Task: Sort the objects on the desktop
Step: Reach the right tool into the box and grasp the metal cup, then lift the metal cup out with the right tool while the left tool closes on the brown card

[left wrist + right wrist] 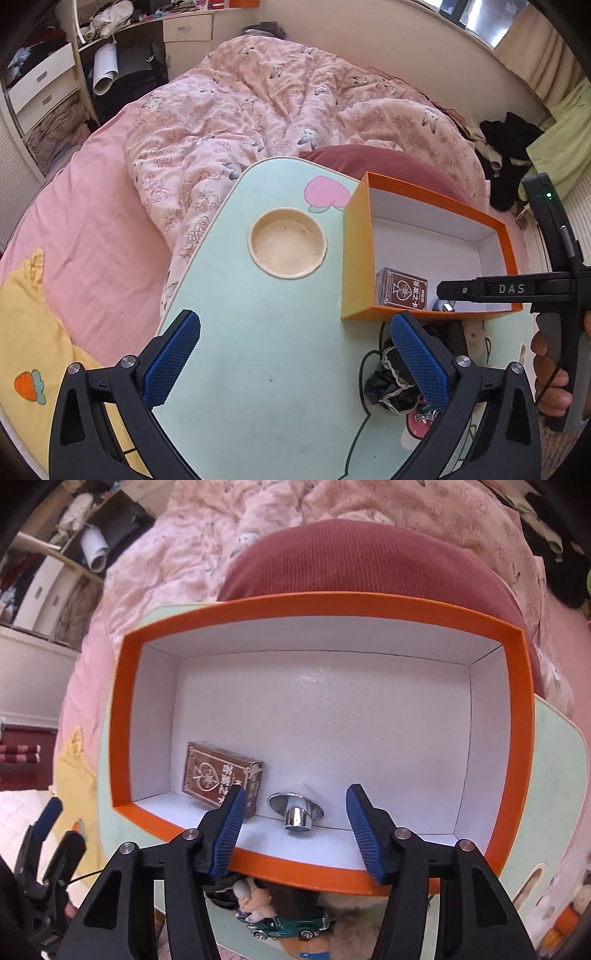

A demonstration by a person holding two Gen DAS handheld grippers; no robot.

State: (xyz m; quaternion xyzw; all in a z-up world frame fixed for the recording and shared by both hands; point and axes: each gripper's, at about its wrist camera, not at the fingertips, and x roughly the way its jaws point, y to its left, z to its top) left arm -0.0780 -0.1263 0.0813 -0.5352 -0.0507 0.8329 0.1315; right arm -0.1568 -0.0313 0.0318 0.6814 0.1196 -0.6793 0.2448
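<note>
Between my right gripper [295,808]'s wide-open, empty blue pads lies the shiny chrome knob [295,810], on the floor of the orange-walled white cardboard box [122,716] beside the brown playing-card pack [218,775]. Pulling back carelessly, I could snag the near wall and drag the box. My left gripper [295,354] hangs open and empty over the mint-green lap table [266,369].

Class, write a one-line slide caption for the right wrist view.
Open right gripper poised over orange box holding a brown card pack and chrome knob.
</note>
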